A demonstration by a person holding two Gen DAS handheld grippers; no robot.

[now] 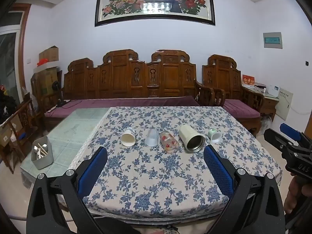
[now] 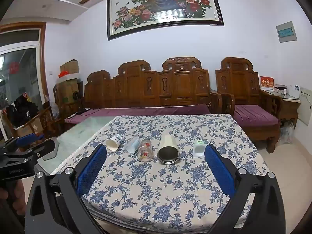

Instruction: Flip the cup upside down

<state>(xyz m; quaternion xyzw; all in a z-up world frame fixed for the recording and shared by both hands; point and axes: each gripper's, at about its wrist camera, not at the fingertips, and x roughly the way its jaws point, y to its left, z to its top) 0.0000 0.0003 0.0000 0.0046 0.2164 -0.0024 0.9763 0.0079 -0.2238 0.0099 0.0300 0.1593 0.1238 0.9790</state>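
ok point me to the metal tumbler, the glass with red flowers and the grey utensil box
metal tumbler (image 1: 192, 139), left wrist view, on its cream side wall
glass with red flowers (image 1: 169, 142), left wrist view, mid body
grey utensil box (image 1: 43, 159), left wrist view, on its front wall

I note a floral cloth (image 1: 156, 175) covering the table's right part; the left part is bare green top (image 1: 78, 124). A grey bin (image 1: 42, 154) of utensils sits at its near left corner. Beyond: carved bench (image 1: 132, 81), framed painting (image 1: 155, 2).

A carved wooden sofa (image 1: 136, 78) stands below a framed peacock painting (image 1: 156, 0).
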